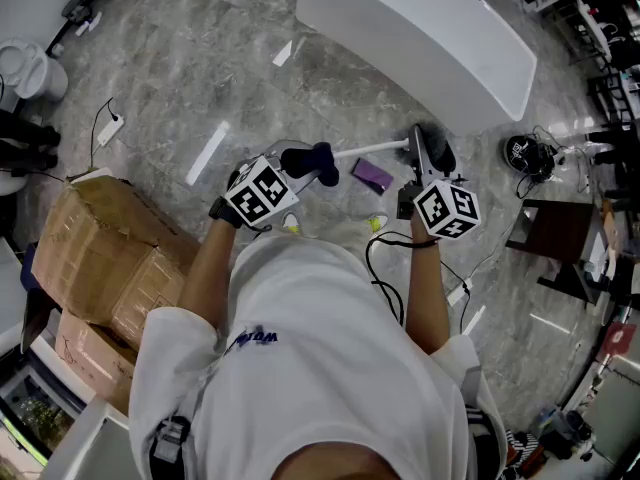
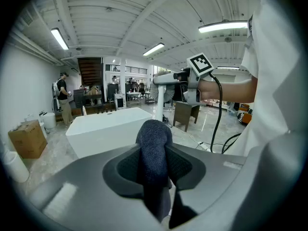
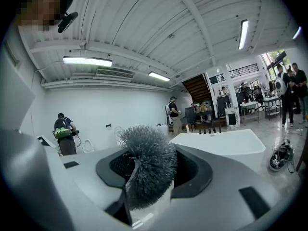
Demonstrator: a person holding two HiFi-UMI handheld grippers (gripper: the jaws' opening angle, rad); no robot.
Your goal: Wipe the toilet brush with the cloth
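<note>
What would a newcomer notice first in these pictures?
The left gripper clamps a dark blue cloth, mid-frame in the head view. The right gripper is shut on a brush, grey bristles between its jaws. A big white bathtub stands on the grey floor ahead.

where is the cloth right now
The cloth is clamped in the left gripper, at the head view's centre, just left of the white handle of the toilet brush.

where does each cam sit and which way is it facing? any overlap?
Head view: on the person's head, facing steeply down; shows shirt, forearms, left gripper, right gripper.
Left gripper view: rides left gripper, looks along jaws shut on cloth, toward right gripper.
Right gripper view: rides right gripper, looks along jaws shut on toilet brush, toward bathtub.
Shared: bathtub in all three.
</note>
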